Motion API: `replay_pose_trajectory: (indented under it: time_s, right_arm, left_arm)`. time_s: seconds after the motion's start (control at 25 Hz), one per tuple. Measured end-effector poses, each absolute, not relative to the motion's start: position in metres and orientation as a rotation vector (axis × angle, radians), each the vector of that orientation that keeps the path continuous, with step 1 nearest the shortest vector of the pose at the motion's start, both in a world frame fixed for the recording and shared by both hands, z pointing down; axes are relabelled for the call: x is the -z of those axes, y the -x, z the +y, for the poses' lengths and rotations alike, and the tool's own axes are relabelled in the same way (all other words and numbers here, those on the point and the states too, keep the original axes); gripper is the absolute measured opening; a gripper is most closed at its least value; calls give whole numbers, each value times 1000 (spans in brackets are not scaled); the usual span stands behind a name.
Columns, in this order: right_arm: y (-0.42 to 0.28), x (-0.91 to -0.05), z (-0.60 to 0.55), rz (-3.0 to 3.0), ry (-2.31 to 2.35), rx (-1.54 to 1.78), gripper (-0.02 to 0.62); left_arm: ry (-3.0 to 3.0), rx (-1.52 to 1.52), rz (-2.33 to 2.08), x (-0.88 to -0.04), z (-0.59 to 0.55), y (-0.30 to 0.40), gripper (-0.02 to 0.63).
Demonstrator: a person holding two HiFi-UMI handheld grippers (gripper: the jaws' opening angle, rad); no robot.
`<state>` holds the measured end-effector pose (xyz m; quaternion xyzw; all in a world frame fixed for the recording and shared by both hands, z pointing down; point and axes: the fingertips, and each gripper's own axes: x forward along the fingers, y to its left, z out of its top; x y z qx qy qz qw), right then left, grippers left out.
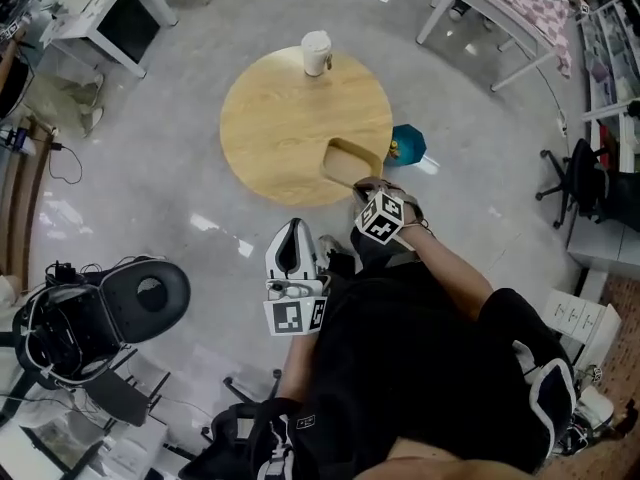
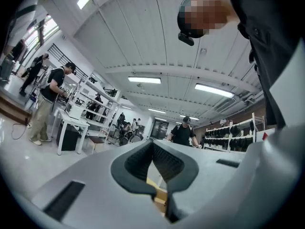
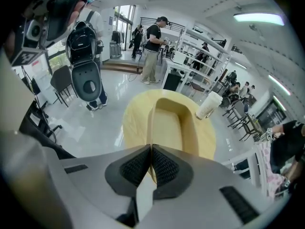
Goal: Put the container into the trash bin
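The container point(image 1: 350, 161) is a shallow tan tray, hanging over the near right edge of the round wooden table point(image 1: 290, 118). My right gripper point(image 1: 366, 186) points steeply down and is shut on the tray's near rim. In the right gripper view the container point(image 3: 167, 120) stretches away from the closed right gripper point(image 3: 151, 149). A teal trash bin point(image 1: 409, 145) stands on the floor just right of the table, partly hidden by it. My left gripper point(image 1: 293, 228) hovers level below the table's near edge; in its own view the left gripper point(image 2: 152, 146) is shut and holds nothing.
A white lidded cup point(image 1: 316, 53) stands at the table's far edge, and the cup point(image 3: 208, 105) shows beyond the tray too. A black round-seated chair point(image 1: 140, 298) is at the left, white desks point(image 1: 110, 13) far left, an office chair point(image 1: 585, 183) right. People stand in the room.
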<state>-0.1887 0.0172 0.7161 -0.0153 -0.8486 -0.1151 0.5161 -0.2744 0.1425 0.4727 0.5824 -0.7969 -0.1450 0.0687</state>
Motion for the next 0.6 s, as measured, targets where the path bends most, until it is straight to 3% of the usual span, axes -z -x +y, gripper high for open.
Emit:
replay_pose_trajectory:
  time_s: [0.6]
  right_arm:
    - [52,-671,-37,-2082,-240,131,31]
  left_arm:
    - [-2048,371,-2153,-452,48,177,10]
